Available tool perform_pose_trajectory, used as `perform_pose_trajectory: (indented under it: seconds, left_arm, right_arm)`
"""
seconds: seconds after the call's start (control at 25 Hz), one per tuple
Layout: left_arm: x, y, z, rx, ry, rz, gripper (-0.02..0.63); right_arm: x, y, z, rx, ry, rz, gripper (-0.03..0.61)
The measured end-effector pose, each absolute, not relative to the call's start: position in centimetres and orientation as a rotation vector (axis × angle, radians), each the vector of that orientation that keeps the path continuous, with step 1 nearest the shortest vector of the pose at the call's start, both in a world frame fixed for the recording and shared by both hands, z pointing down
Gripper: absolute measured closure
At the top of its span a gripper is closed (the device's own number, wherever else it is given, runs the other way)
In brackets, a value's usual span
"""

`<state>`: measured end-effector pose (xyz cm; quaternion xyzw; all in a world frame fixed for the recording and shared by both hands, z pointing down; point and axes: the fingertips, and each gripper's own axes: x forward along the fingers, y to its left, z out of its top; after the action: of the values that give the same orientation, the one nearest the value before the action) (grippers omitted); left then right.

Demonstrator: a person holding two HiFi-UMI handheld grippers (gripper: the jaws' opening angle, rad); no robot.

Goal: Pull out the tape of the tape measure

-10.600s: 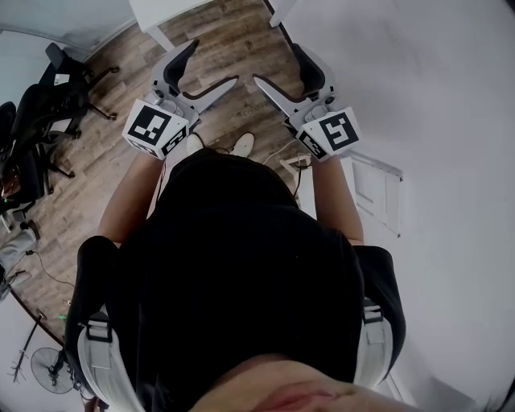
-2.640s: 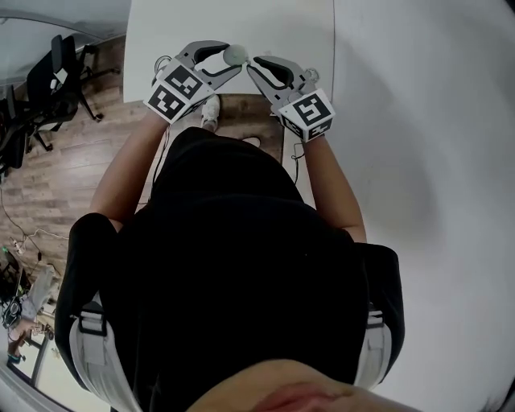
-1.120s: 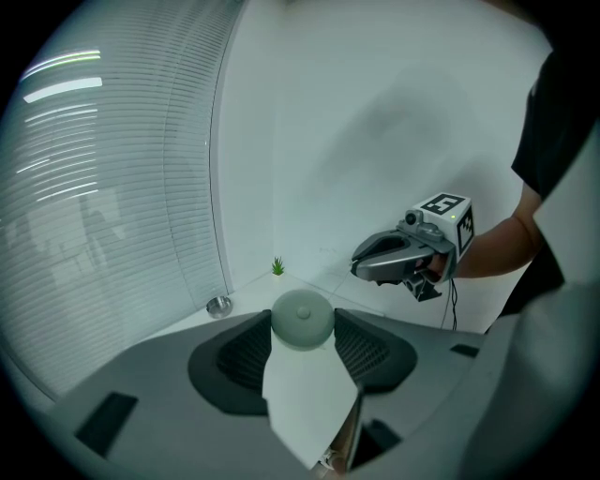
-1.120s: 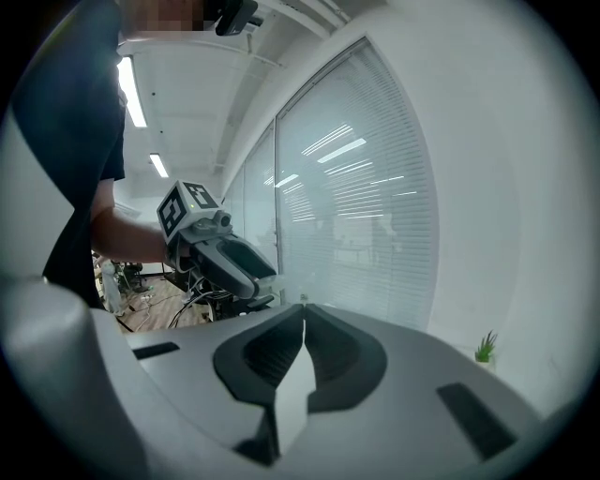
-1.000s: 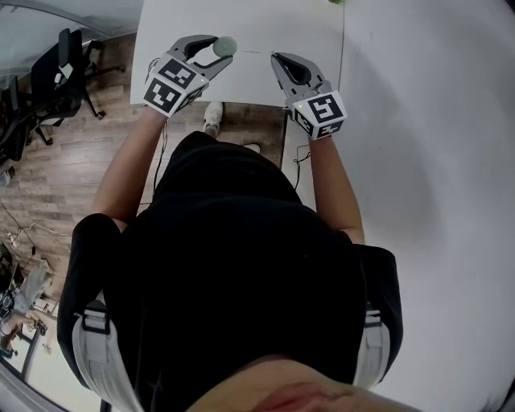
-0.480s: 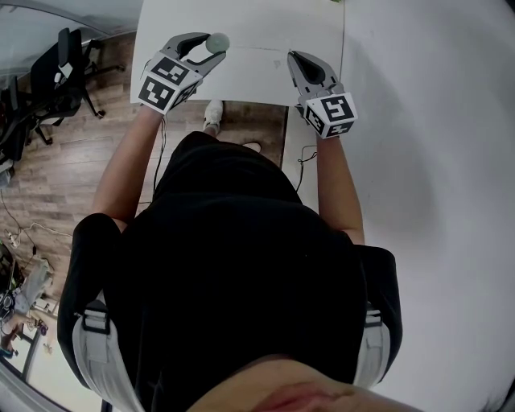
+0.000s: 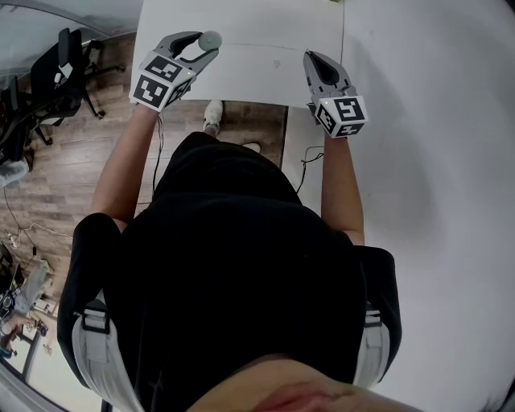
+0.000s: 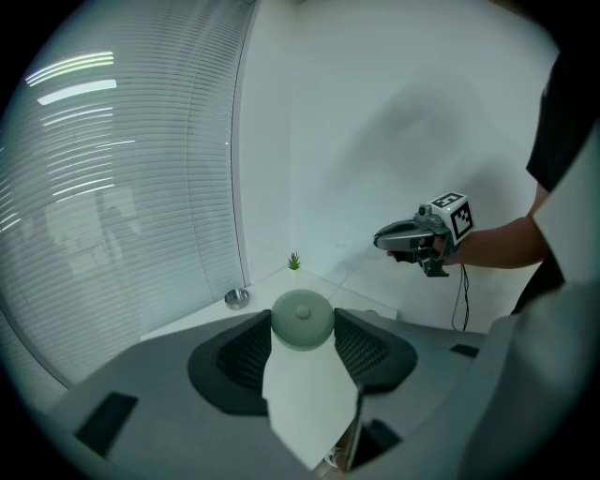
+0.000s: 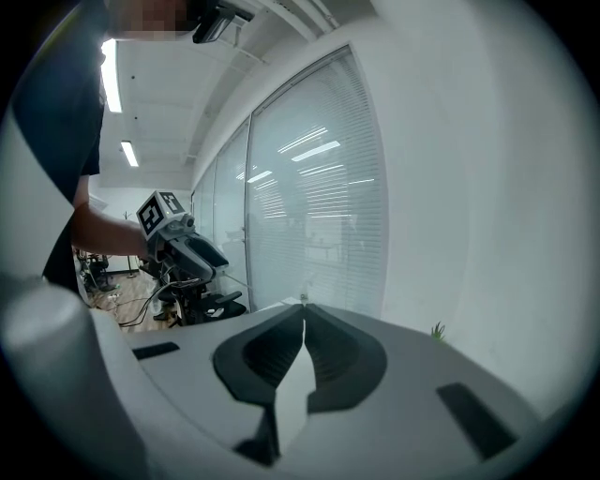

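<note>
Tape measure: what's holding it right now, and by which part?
Left tool clamps the tape measure's round case by its sides; right tool pinches the tape by its free end.

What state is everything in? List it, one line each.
left gripper, shut on tape measure
tape measure, held, tape pulled out
tape, stretched between both grippers
right gripper, shut on tape end
bowl, upright on table
</note>
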<state>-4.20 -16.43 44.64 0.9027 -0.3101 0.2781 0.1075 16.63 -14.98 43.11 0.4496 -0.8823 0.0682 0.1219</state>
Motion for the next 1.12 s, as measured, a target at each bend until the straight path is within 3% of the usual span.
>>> perform_pose_trajectory:
  seconds: [1.12]
  left_arm:
    - [-5.8,-17.5,44.6,2.621,-0.966,0.754,0.391]
  right_arm:
    - [24.0,-15.5,42.7,1.505,-2.468,0.208,0.568]
